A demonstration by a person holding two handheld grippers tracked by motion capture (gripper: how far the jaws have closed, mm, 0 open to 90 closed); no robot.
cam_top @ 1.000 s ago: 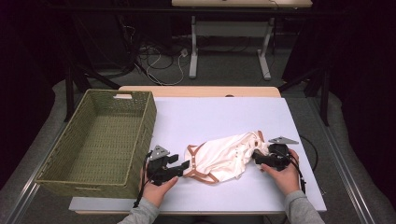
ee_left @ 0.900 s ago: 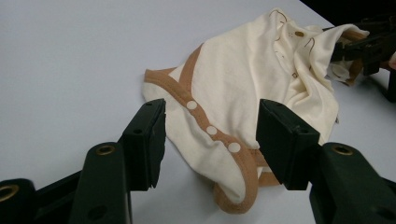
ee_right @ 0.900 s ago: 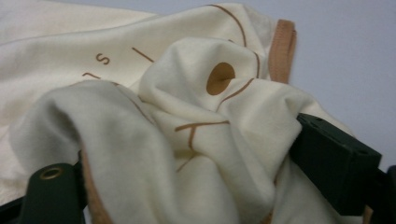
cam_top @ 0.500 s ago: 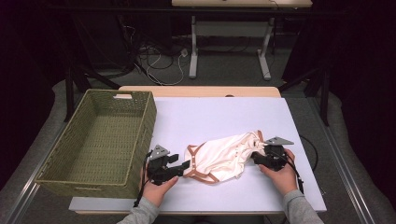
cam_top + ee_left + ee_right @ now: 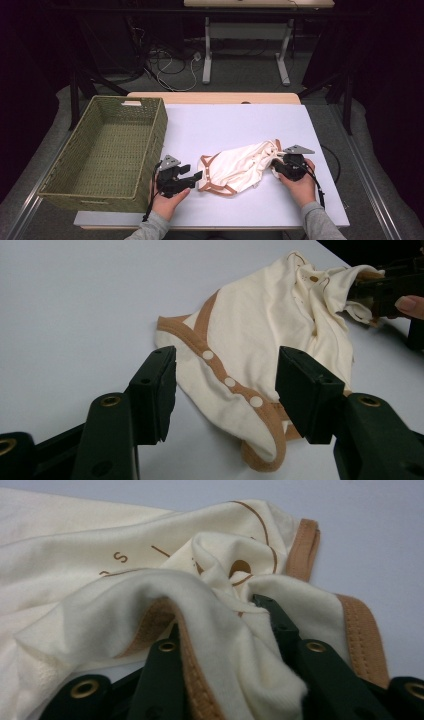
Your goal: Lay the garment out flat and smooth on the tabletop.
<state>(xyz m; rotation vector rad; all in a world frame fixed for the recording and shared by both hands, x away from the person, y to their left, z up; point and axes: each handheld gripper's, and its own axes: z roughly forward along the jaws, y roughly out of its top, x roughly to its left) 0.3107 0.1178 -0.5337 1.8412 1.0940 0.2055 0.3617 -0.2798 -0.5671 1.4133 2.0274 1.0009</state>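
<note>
A cream baby garment [image 5: 235, 170] with tan trim lies crumpled on the white table [image 5: 240, 125]. My left gripper [image 5: 199, 176] sits at its left end, jaws open. In the left gripper view the snap-buttoned tan hem [image 5: 230, 382] lies just past the pads, which stand apart from it. My right gripper [image 5: 276, 165] is at the garment's right end. Its jaws have just been closing, and in the right gripper view [image 5: 220, 615] they pinch a bunched fold of cream cloth [image 5: 100, 580] and tan edging.
A green woven basket [image 5: 155, 135] stands at the table's left side, right beside my left hand, with nothing inside. Bare white tabletop stretches behind the garment. The table's front edge runs close under both hands. Desk legs and cables lie on the floor beyond.
The right end of the garment has bunched up slightly at the right gripper. Both hands and the left gripper stay where they were.
</note>
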